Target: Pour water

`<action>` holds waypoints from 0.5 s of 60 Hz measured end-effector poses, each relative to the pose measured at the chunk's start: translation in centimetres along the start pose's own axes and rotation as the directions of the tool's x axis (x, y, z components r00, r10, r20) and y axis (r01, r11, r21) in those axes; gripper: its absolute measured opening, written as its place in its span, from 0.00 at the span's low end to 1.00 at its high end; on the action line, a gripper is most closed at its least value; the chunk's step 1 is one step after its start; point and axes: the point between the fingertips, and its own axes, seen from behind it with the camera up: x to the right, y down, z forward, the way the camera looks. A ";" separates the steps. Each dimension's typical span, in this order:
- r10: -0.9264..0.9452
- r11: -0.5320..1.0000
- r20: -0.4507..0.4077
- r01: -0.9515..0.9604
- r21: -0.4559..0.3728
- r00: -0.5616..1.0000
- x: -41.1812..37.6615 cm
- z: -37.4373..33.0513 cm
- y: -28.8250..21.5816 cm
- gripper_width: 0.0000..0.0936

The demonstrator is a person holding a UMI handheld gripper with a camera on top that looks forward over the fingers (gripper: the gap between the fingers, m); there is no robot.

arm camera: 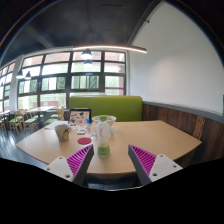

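A clear plastic bottle [102, 137] with a green lower part and a light cap stands upright on the wooden table [150, 137], just ahead of my fingers and nearer the left one. A pale cup-like vessel [62, 131] stands farther left on the table. My gripper [112, 162] is open, its magenta pads [79, 158] wide apart, with nothing between them. The fingers hover over the table's near edge.
A few small items and a framed card [80, 116] stand at the far side of the table. A green bench [118, 106] lies behind it, with large windows [60, 82] beyond and a white wall to the right. Chairs stand at the left.
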 end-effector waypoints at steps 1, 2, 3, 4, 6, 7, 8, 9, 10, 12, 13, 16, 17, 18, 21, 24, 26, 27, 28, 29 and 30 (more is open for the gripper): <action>0.002 1.000 0.005 -0.002 -0.003 1.000 -0.3 0.4 0.3 0.86; 0.004 1.000 0.009 -0.004 -0.007 1.000 -0.6 0.8 0.6 0.86; 0.006 1.000 0.012 -0.006 -0.009 1.000 -0.9 1.3 0.9 0.86; 0.008 1.000 0.016 -0.008 -0.011 1.000 -1.2 1.7 1.1 0.86; 0.012 1.000 0.023 -0.011 -0.014 1.000 -1.9 3.3 1.7 0.86; 0.014 1.000 0.026 -0.014 -0.015 1.000 -2.1 3.9 1.9 0.86; 0.016 1.000 0.028 -0.015 -0.016 0.999 -2.3 4.4 2.2 0.86; 0.018 1.000 0.031 -0.017 -0.015 0.999 -2.6 4.9 2.4 0.86; 0.021 1.000 0.034 -0.020 -0.016 0.999 -2.9 5.6 2.6 0.86; 0.027 1.000 0.037 -0.027 -0.017 0.999 -3.5 6.8 3.0 0.86; 0.030 0.999 0.034 -0.029 -0.014 0.999 -4.2 7.7 3.2 0.86; 0.035 0.999 0.021 -0.035 0.000 0.999 -4.7 9.6 3.5 0.86; 0.036 0.999 0.015 -0.036 0.005 0.999 -4.8 10.3 3.5 0.86; 0.036 0.999 0.008 -0.036 0.011 0.999 -4.9 11.1 3.4 0.86; 0.039 0.999 -0.019 -0.039 0.019 0.999 -4.9 13.2 2.9 0.86; 0.035 0.999 -0.038 -0.033 0.041 0.999 -5.0 15.6 2.1 0.86; 0.033 0.999 -0.060 -0.031 0.044 0.998 -4.8 17.1 1.7 0.86; 0.031 0.999 -0.068 -0.028 0.045 0.997 -4.8 17.8 1.5 0.86; 0.026 0.999 -0.074 -0.022 0.046 0.997 -4.8 18.5 1.2 0.87; 0.019 0.999 -0.082 -0.014 0.051 0.996 -4.6 19.2 0.9 0.87; 0.013 0.998 -0.092 -0.007 0.056 0.996 -4.4 19.8 0.6 0.87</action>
